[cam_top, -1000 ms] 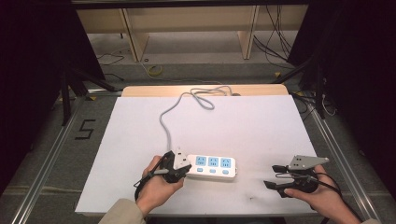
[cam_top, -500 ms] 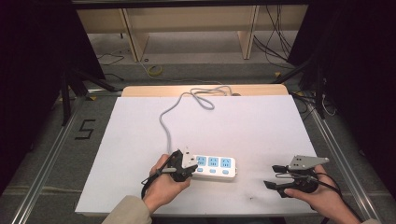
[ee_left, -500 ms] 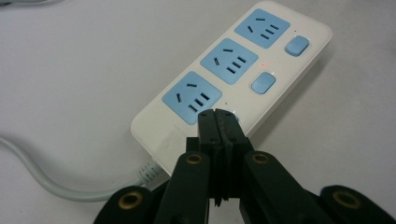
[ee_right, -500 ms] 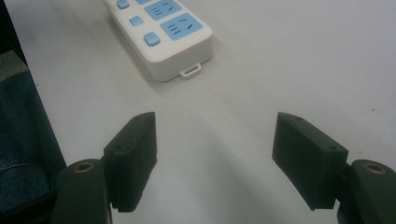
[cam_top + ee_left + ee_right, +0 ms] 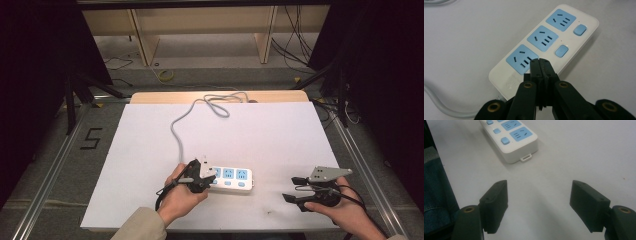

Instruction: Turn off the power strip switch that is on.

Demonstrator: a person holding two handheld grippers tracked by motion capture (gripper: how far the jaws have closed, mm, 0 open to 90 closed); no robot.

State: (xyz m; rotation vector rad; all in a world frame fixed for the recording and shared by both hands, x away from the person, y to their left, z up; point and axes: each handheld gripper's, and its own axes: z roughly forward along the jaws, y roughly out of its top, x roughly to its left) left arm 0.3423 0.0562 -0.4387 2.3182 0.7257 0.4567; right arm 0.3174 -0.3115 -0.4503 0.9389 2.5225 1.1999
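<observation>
The power strip (image 5: 229, 179) lay flat on the white table sheet (image 5: 260, 135), in the near part of it, a little left of the middle. It had three blue sockets in a row, and nothing was plugged into any of them. In the left gripper view two small blue buttons (image 5: 561, 51) sat beside the sockets, on the side toward the person.

The long axis of the strip ran across the table, from left to right in the high view. Its grey cable (image 5: 180, 125) left from the left end and went away toward the far edge of the table, where it made a loop. The right end, with a small hanging tab (image 5: 526, 157), pointed toward the right gripper.

The left gripper (image 5: 540, 61) was over the left end of the strip, and its tips were above the edge of the nearest socket. Its jaws were pressed together and held nothing. I could not tell if the tips touched the strip.

The right gripper (image 5: 539, 195) rested well apart from the strip, near the right front of the sheet. Its jaws stood wide open with only bare sheet between them.
</observation>
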